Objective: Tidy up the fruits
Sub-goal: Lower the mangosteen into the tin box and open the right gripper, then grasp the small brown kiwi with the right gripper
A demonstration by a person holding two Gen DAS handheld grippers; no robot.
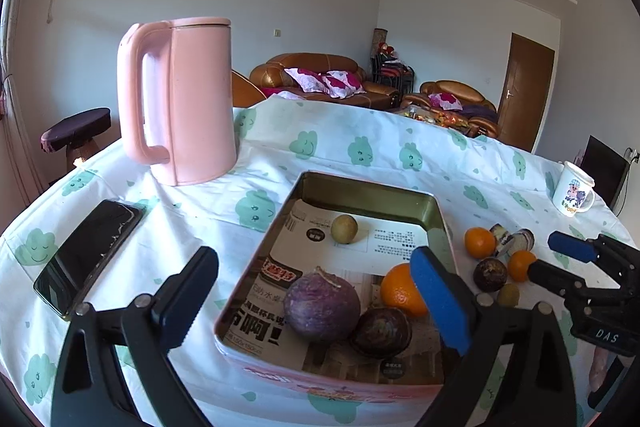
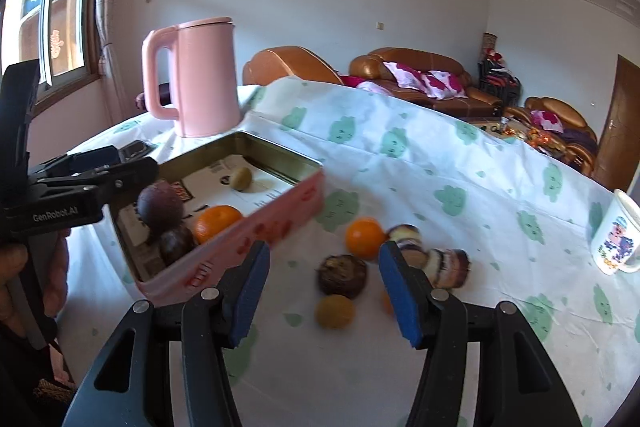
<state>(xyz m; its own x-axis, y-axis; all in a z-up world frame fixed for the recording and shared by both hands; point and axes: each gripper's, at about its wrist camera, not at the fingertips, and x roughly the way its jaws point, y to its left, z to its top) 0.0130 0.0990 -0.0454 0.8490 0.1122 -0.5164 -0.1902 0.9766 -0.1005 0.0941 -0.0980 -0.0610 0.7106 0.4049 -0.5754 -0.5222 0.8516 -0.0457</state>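
left wrist view: the left tool [image 1: 316, 291] is seen wide open over the tin tray [image 1: 436, 223], with nothing gripped. inside the tray a purple round fruit [image 1: 322, 307] and an orange [image 1: 400, 291] are placed. the right tool [image 2: 322, 293] is partly open and empty above loose fruits [image 2: 342, 275] on the worktop [image 2: 440, 163].

A cloth-covered table [image 1: 360, 155] bears kettle [image 1: 188, 99], phone [image 1: 88, 259], tin [image 1: 436, 223], mug [image 1: 572, 191], fruit [image 2: 364, 238].

- "GenRobot.AI" in white stands on the black body of the left gripper [image 2: 120, 163].
- "DAS" stands on the right gripper [image 1: 556, 259].
- The paper [image 1: 384, 239] lining the tin carries Chinese print, too small to read.
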